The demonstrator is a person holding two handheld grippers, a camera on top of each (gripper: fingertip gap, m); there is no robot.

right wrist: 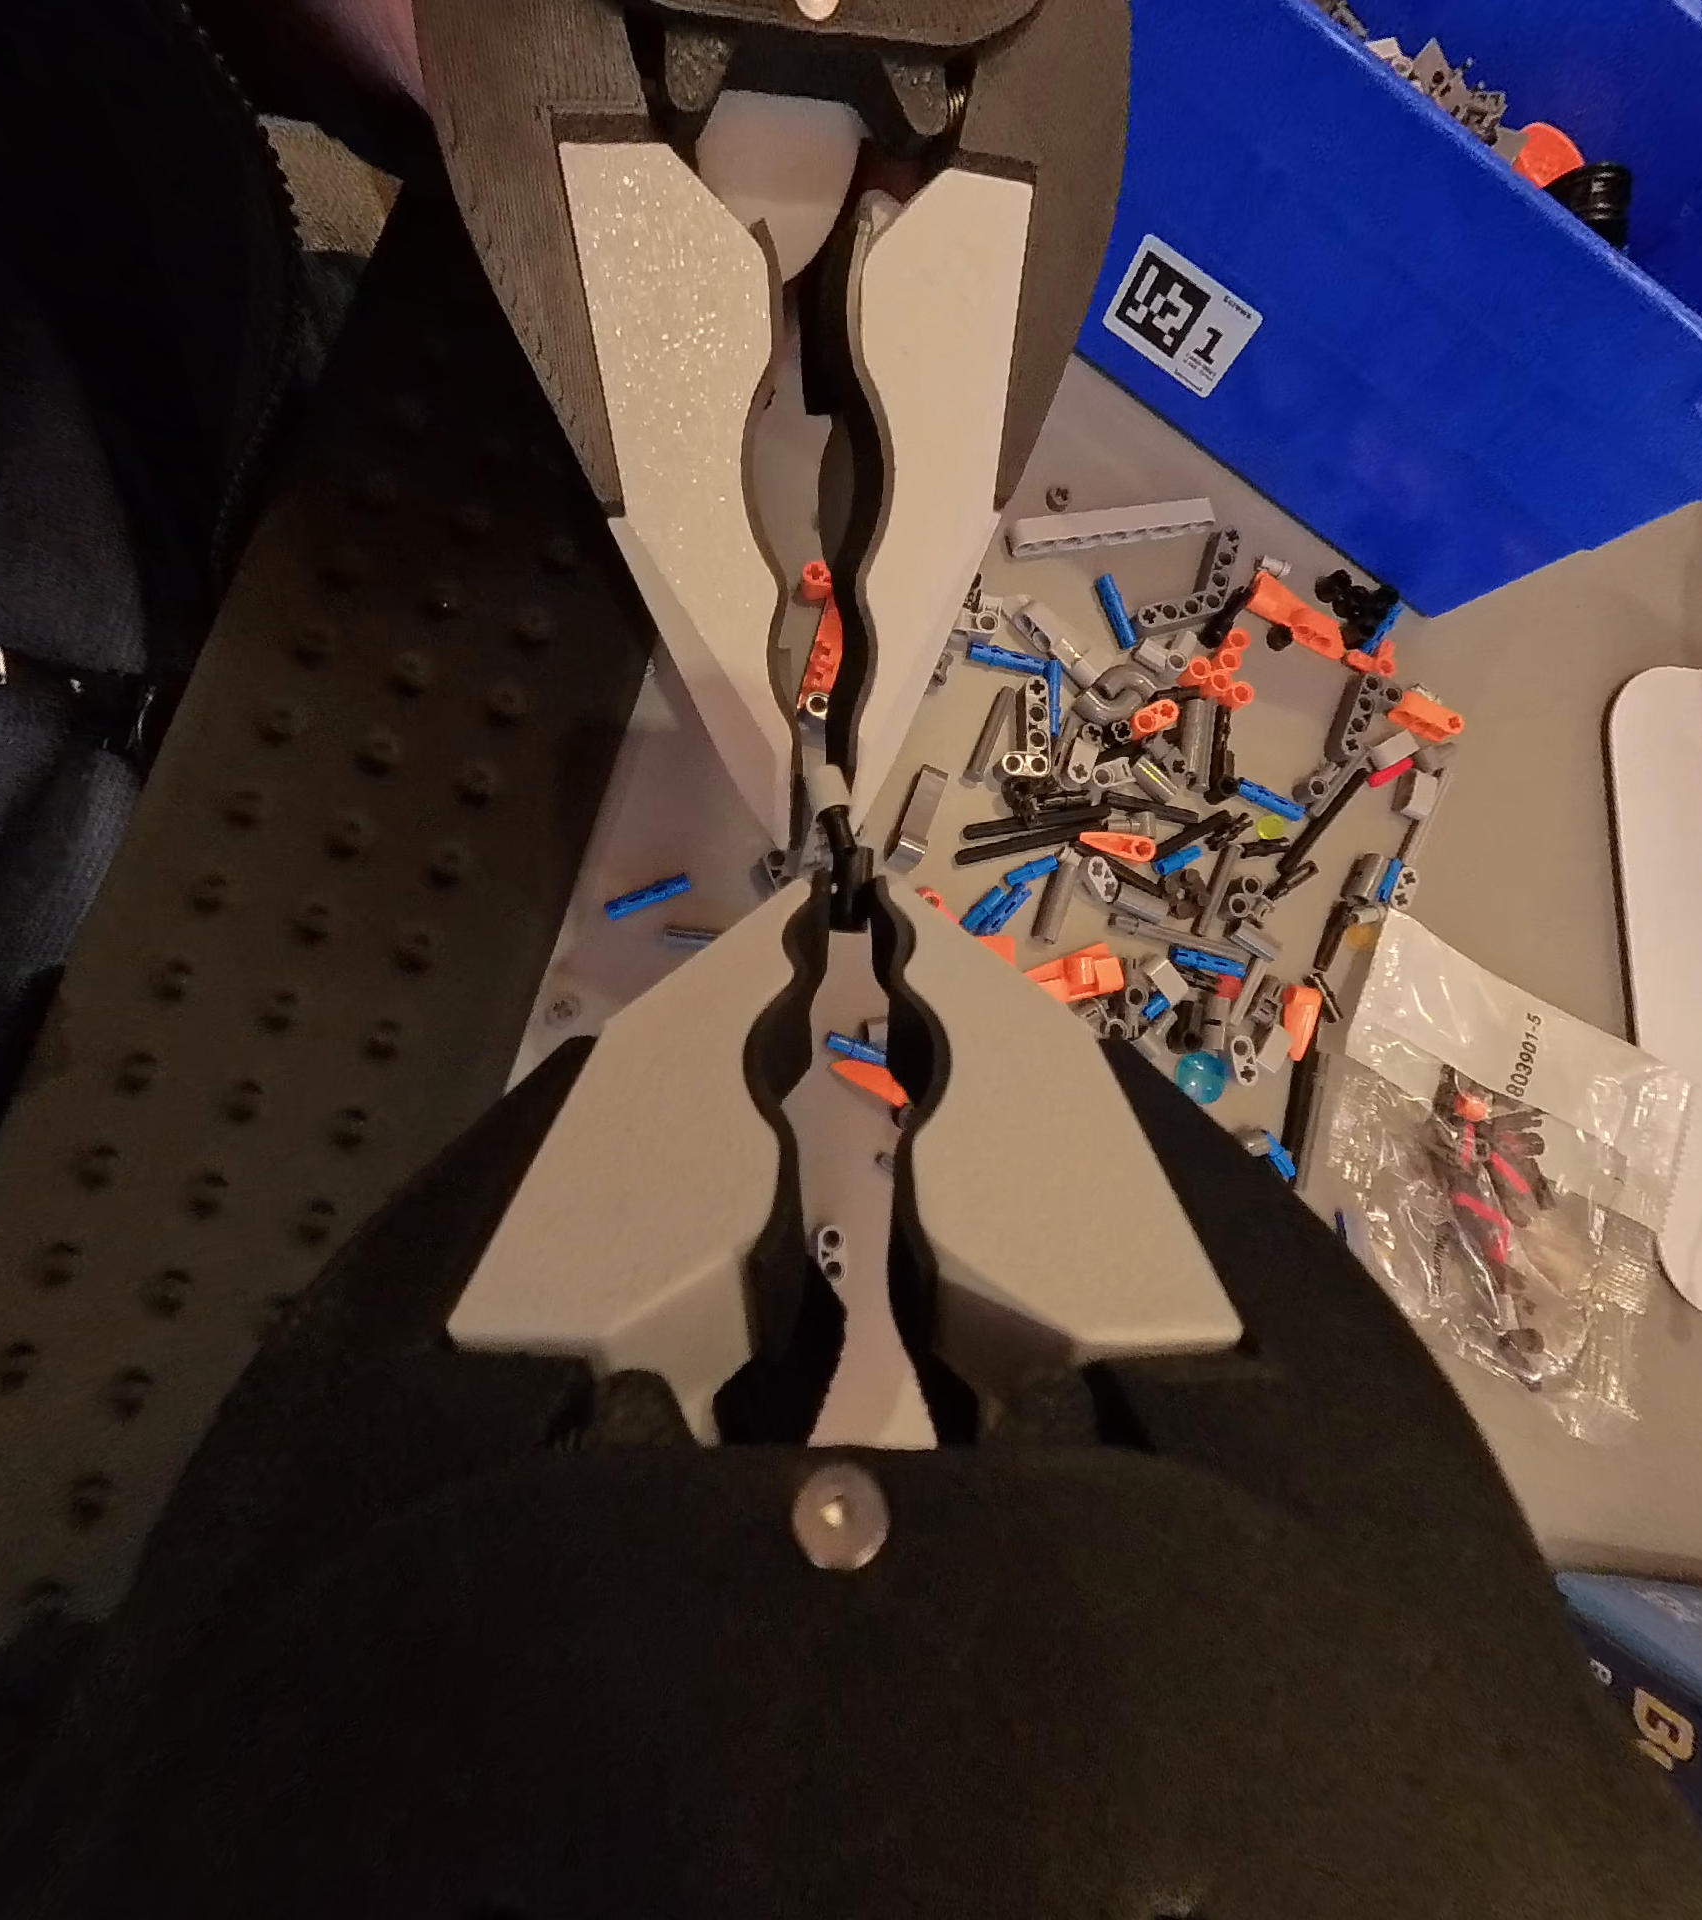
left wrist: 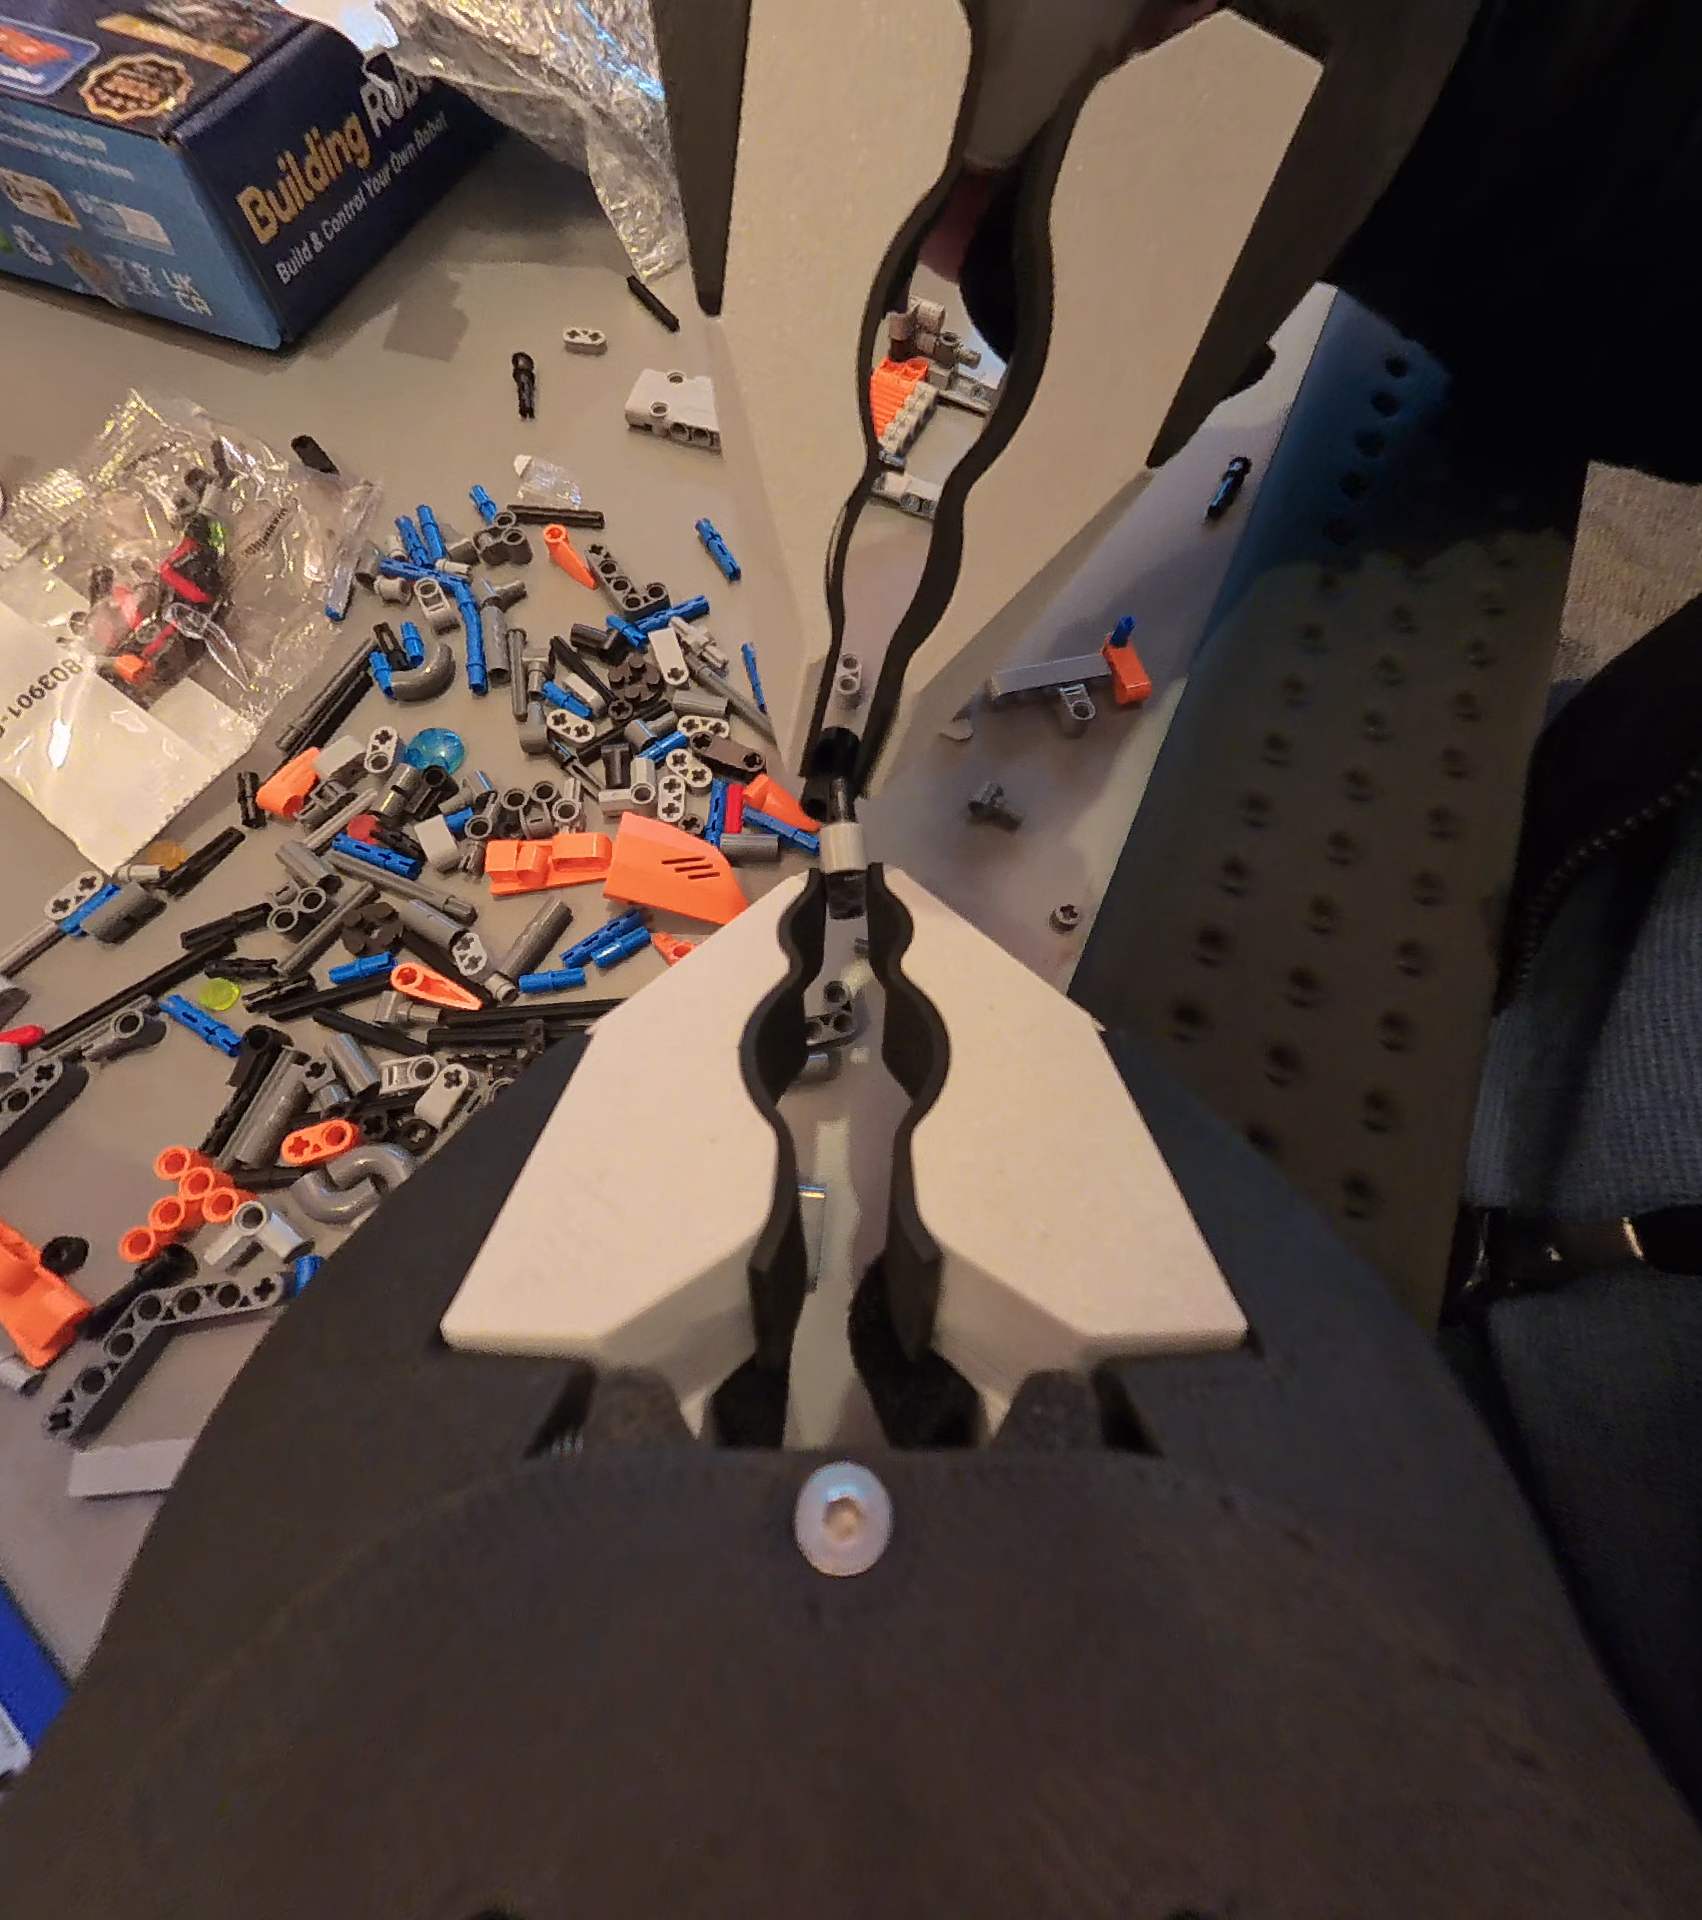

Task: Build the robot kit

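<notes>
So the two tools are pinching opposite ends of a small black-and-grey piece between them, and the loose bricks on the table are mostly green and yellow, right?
Not quite: the colours are wrong. The loose bricks are mostly orange, blue, black and grey, as the left wrist view shows. The rest holds: the left tool and right tool pinch opposite ends of the small black-and-grey piece.

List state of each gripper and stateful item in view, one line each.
left gripper: shut on black pin.
right gripper: shut on the other end of the black pin.
black pin: held in air between both, light grey sleeve on it.
parts bag: lying flat; whether sealed, cannot tell.
blue bin: open-topped, parts inside.
loose parts: scattered on table.
</notes>
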